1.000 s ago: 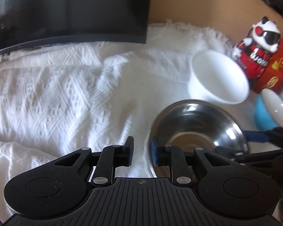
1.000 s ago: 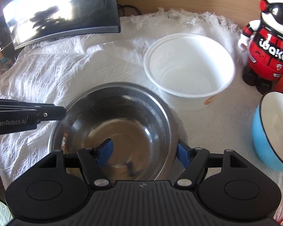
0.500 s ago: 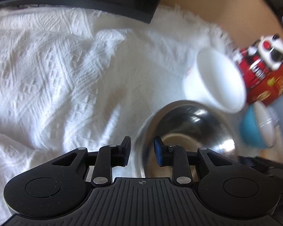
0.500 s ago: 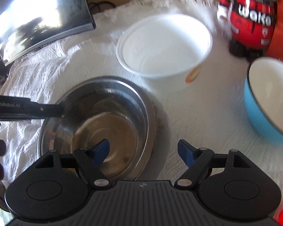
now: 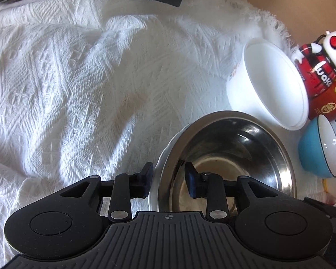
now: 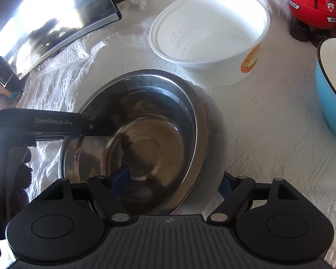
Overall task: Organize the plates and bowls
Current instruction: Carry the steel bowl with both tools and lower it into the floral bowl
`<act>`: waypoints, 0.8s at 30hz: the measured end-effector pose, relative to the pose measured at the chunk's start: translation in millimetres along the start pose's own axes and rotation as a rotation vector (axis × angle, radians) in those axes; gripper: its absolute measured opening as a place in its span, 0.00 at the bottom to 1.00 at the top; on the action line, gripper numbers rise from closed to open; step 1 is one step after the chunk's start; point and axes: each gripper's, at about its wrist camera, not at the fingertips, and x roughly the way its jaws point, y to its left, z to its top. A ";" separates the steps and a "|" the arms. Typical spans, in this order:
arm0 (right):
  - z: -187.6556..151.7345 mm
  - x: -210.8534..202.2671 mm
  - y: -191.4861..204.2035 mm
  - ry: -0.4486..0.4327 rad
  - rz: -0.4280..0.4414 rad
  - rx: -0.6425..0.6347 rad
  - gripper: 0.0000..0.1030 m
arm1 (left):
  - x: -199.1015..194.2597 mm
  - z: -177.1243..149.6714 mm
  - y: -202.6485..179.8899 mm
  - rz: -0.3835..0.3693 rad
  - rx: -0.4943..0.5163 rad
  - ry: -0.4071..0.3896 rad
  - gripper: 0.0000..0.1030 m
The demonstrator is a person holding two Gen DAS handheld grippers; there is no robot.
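Note:
A steel bowl (image 5: pixel 230 154) (image 6: pixel 145 134) sits nested in a white plate or bowl whose rim (image 5: pixel 161 168) (image 6: pixel 209 121) shows beneath it. My left gripper (image 5: pixel 169 179) straddles the near-left rim of both, one finger outside, one inside, with a gap still between the pads; it also shows in the right wrist view (image 6: pixel 96 127). My right gripper (image 6: pixel 174 181) is open wide, straddling the near rim of the stack. A white plastic bowl (image 5: pixel 273 83) (image 6: pixel 210 29) stands behind. A blue bowl (image 5: pixel 320 150) (image 6: pixel 333 85) stands at the right.
A white knitted cloth (image 5: pixel 78 78) covers the table. A dark monitor (image 6: pixel 51 22) stands at the back left. A panda figurine (image 5: pixel 322 62) (image 6: pixel 313 2) and a red box (image 5: pixel 329 103) stand at the back right.
The steel bowl now sits tilted with a white rim showing under it. My left gripper's fingers have spread slightly around the rim. My right gripper has moved left, back over the bowl's near edge.

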 end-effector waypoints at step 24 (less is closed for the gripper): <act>-14.5 -60.4 -32.9 -0.223 -0.121 0.092 0.84 | -62.2 8.8 -47.6 0.002 0.102 -0.252 0.33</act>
